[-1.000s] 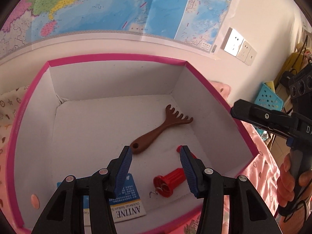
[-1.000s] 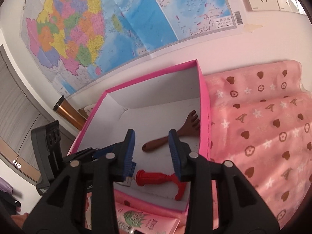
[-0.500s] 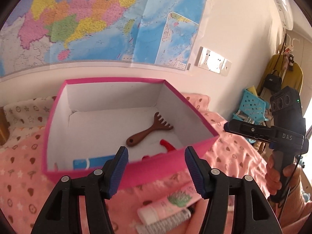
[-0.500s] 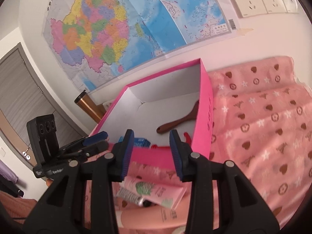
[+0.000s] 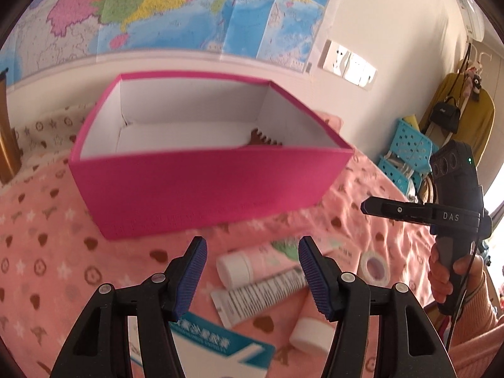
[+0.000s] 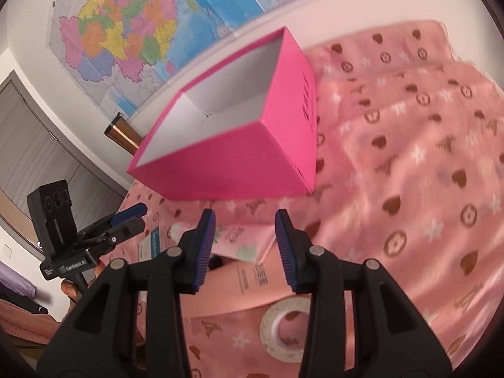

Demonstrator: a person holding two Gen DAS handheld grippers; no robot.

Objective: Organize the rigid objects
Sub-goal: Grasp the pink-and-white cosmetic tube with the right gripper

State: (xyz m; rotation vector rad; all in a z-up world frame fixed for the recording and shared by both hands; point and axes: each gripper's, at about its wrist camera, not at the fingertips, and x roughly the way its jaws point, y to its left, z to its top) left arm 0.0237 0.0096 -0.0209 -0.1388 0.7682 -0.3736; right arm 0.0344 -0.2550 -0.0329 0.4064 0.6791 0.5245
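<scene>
Left gripper (image 5: 252,271) hangs over pink patterned cloth (image 5: 47,252), fingers wide apart, nothing betw. them. Right gripper (image 6: 245,245) likewise: fingers apart, empty, low over cloth. Pink box (image 5: 204,186) sits on cloth at far side of both grippers, open top, white inside; from left wrist view only comb-like end of brown rake (image 5: 263,140) shows over near wall, toward right of box interior; rest of contents hidden by wall. In right wrist view box interior mostly out of sight, no contents visible. Loose items on cloth near side of box, left wrist view: pink tube w/ white cap (image 5: 249,266) lying flat just past fingertips; white-grey printed tube (image 5: 261,296) alongside it, touching or overlapping, can't tell which; small white round jar (image 5: 310,337) nearer, right of centre; blue-white carton (image 5: 214,349) nearest, partly under left finger; tape roll (image 5: 375,266) to right, apart from tubes. Right wrist view: tape roll lies flat just near side of right fingertip, pink tube under the gap betw. fingers, blurred. Right gripper seen from left view at right edge, held in person's hand (image 5: 453,274), off cloth surface. Wall map (image 5: 157,9) behind box; wall sockets (image 5: 349,66) to its right; blue crate (image 5: 409,154) far right.
</scene>
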